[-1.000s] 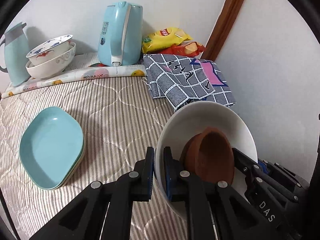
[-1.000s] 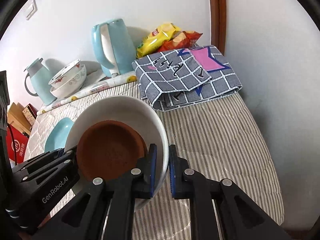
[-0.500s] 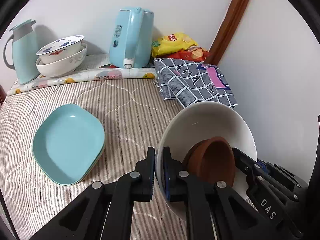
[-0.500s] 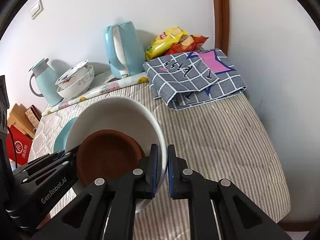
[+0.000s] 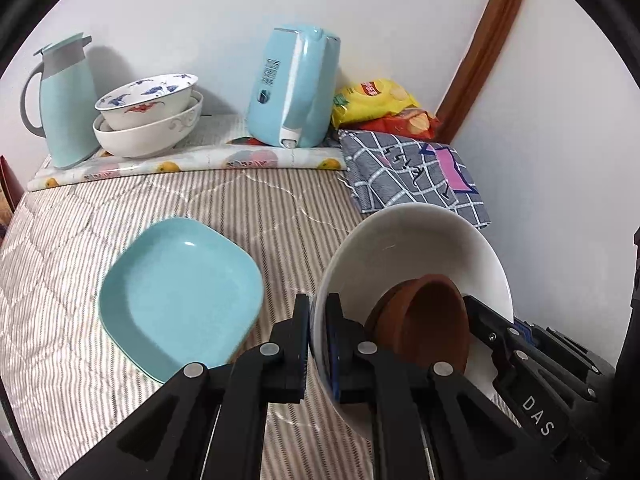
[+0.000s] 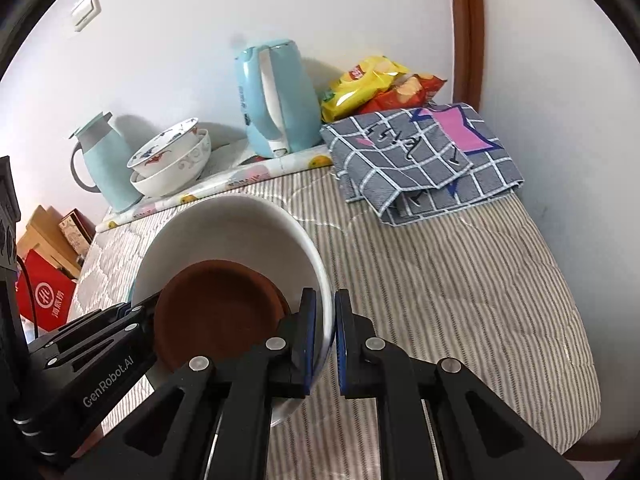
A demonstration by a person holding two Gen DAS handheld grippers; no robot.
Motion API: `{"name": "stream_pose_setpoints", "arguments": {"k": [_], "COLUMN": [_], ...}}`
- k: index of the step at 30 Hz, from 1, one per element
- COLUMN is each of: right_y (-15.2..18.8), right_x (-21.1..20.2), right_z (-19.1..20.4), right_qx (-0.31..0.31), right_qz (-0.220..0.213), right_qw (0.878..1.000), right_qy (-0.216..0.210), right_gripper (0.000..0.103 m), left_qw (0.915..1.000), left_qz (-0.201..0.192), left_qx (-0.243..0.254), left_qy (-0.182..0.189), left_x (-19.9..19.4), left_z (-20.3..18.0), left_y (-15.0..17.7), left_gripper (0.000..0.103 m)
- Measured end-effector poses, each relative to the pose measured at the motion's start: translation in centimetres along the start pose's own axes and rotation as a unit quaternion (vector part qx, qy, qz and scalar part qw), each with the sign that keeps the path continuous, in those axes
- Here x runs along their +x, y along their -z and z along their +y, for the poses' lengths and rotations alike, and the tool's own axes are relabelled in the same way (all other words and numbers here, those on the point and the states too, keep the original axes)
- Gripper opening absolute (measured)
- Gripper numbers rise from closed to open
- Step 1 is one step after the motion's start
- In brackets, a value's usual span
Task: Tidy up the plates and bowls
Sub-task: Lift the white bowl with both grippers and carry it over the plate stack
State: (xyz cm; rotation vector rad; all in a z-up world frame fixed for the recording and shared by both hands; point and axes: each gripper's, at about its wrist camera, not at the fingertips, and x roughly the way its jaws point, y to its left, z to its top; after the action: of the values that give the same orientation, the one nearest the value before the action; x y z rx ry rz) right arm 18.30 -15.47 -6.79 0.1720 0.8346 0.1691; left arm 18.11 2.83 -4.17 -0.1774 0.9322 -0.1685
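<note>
Nearest the cameras, the left gripper (image 5: 318, 334) is clamped on the left rim of the white bowl (image 5: 412, 248), one finger outside the wall and one inside. The right gripper (image 6: 324, 334) pinches the opposite rim in the same way, so the bowl hangs between the two, tilted, above the striped quilted cover (image 5: 248, 204). A brown bowl (image 5: 436, 320) sits inside it (slid down against the lower wall). Just left of the white bowl, the turquoise plates (image 5: 176, 292) lie stacked on the cover. Farther back on the right a grey checked cloth (image 6: 420, 160) lies folded, with snack bags (image 6: 376, 84) behind it against the wall. Along the far edge, on a fruit-print mat (image 5: 192, 162), stand a blue kettle (image 5: 294, 90), two nested patterned bowls (image 5: 148, 114) and, far left, a pale blue jug (image 5: 66, 100).
</note>
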Motion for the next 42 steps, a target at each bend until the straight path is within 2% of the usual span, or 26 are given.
{"name": "stream_pose_setpoints", "arguments": {"k": [21,42], "right_y": [-0.8,-0.9], "right_x": [1.2,5.2], "right_z": [5.8,9.6], "right_qx": [-0.004,-0.011], "right_qz": [-0.002,0.021], "right_qw": [1.000,0.999], "right_qy": [-0.022,-0.033], "right_gripper": [0.009,0.009], "left_qw": [0.9997,0.9991], "left_qz": [-0.011,0.009], "left_qx": [-0.013,-0.032], "left_qy": [-0.016,-0.027], "left_x": [-1.4,0.7], "left_z": [5.6,10.4], "left_y": [-1.7,-2.1], "left_gripper": [0.009,0.009]}}
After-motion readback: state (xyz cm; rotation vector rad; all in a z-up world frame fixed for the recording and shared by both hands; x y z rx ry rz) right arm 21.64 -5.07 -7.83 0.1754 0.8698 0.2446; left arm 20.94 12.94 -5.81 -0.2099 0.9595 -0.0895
